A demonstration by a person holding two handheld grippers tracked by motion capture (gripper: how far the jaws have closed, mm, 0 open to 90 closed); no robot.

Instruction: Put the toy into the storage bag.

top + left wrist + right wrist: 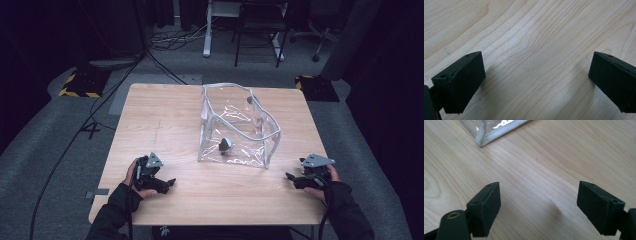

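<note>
L gripper [167,184] sat near-left on the table [165,115], jaws spread wide w/ nothing but bare wood between them. Clear plastic bag [237,125] stood upright at centre, slightly to the far side, mouth open, a small dark object [225,145] inside near its front wall. R gripper [291,177] rested near-right, just beside the bag's near-right corner, jaws spread, empty.

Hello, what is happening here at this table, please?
A person sits at a wooden table with a two-jaw gripper in each hand. A clear plastic bag with white edging stands open in the middle, with a small dark object showing at its front. The left gripper and the right gripper rest near the table's front edge, apart from the bag, both open and holding nothing.
</note>
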